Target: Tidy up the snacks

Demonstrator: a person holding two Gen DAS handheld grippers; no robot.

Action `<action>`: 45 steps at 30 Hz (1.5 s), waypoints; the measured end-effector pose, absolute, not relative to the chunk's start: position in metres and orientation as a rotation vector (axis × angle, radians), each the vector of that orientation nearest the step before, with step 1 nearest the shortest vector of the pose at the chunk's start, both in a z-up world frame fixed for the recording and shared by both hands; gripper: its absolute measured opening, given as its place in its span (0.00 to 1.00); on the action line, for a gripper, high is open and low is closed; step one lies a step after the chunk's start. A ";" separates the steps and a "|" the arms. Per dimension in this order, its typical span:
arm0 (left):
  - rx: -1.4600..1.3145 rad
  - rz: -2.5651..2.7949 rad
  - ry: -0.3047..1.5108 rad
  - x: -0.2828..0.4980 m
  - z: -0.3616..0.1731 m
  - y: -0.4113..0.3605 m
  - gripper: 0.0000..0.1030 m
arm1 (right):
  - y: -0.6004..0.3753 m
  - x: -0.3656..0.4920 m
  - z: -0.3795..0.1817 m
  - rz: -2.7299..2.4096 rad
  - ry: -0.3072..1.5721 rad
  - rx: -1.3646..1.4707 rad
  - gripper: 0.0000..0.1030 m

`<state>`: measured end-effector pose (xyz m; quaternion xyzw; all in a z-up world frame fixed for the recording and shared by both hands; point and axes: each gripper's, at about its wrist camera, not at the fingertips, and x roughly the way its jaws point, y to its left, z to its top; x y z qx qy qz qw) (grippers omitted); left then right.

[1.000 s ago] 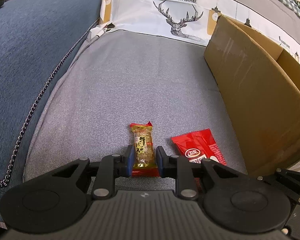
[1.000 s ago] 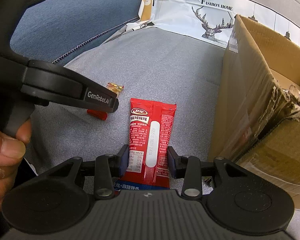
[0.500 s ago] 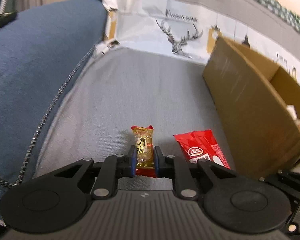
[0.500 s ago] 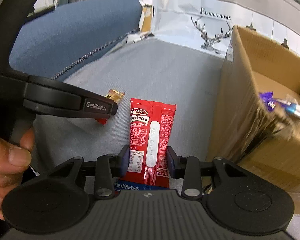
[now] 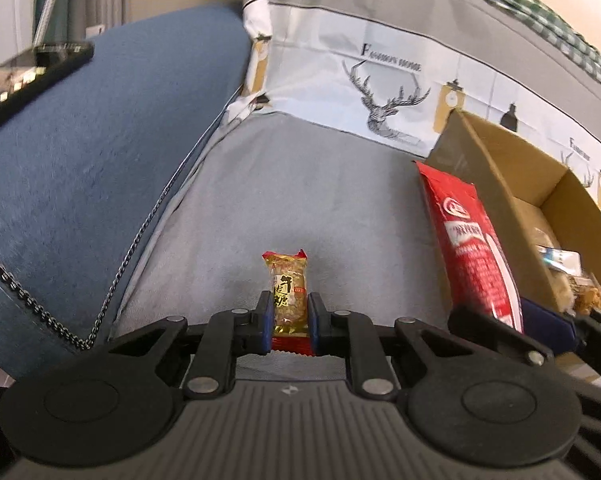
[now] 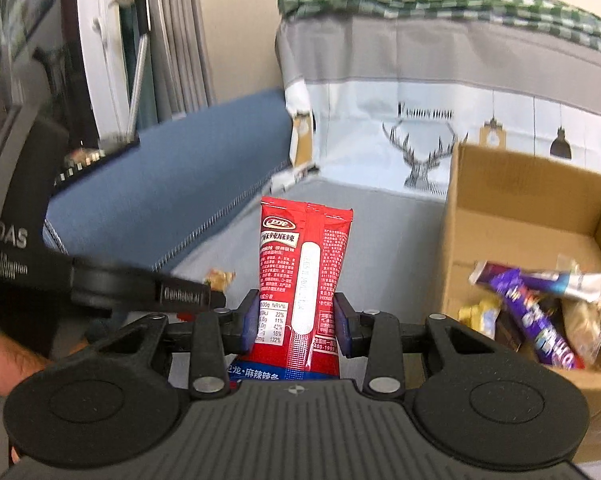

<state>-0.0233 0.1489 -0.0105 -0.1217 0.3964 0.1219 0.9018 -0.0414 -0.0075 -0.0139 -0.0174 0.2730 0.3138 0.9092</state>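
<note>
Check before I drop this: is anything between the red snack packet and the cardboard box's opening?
Nothing visible. The right gripper holds the red snack packet left of the open cardboard box; only its near wall separates them.

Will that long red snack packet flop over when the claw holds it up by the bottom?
Probably not much. The red packet stands nearly straight above the right claw with its top unbent, so it seems fairly stiff. It looks thin and flat, so likely light. Its wrapper looks glossy, so it might slip if the grip loosens.
</note>
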 end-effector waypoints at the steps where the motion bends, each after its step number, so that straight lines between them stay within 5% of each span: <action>1: -0.242 0.250 0.813 -0.025 -0.007 0.146 0.18 | -0.010 -0.041 -0.011 0.652 0.558 -0.029 0.38; 20: -0.223 0.012 0.598 0.025 0.094 0.052 0.19 | -0.112 -0.011 0.030 0.311 0.276 0.169 0.39; 22: -0.220 -0.062 0.558 0.044 0.114 0.038 0.35 | -0.126 -0.002 0.028 0.224 0.260 0.164 0.47; 23: -0.220 -0.093 0.541 0.052 0.125 0.031 0.43 | -0.132 0.004 0.027 0.202 0.270 0.156 0.65; 24: -0.218 -0.113 0.514 0.058 0.136 0.026 0.43 | -0.138 0.009 0.025 0.180 0.283 0.151 0.72; 28: -0.215 -0.155 0.453 0.062 0.161 0.014 0.44 | -0.162 0.016 0.022 0.135 0.296 0.212 0.72; 32: -0.218 -0.161 0.480 0.045 0.146 0.009 0.57 | -0.174 0.020 0.017 0.116 0.326 0.236 0.73; 38: -0.165 -0.098 0.541 -0.003 0.092 0.002 0.78 | -0.178 0.017 0.015 0.117 0.416 0.236 0.98; 45: -0.141 -0.102 0.605 -0.022 0.054 -0.006 0.98 | -0.192 0.003 0.035 0.105 0.520 0.193 0.99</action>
